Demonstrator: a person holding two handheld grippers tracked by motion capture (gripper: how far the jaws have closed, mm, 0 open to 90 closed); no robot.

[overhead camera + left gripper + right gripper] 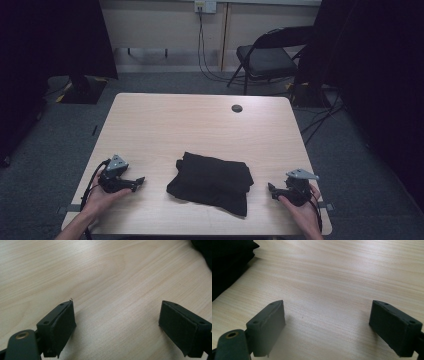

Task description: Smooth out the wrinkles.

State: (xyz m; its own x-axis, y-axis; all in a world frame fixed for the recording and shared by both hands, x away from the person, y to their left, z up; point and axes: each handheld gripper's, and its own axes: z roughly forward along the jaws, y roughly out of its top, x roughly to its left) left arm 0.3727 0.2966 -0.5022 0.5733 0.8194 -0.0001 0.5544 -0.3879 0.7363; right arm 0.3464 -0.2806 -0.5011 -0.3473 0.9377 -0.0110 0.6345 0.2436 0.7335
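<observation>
Jaws of both the left gripper (139, 183) and right gripper (271, 190) stand wide apart, gripping nothing. Bare table (200, 125) separates each from the folded black cloth (211, 182) lying between them near the front edge.

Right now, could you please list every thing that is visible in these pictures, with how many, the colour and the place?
folded cloth: one, black, on the near middle of the table, between the two tongs and apart from both.
table: one, light wood, middle of the high view.
cable hole: one, dark and round, far right part of the tabletop.
folding chair: one, black, on the floor behind the table, to the right.
wall socket: one, pale, on the far wall, with a cable hanging down.
left tongs: one, black, near left of the table, open, holding nothing.
right tongs: one, black, near right, open, holding nothing.
</observation>
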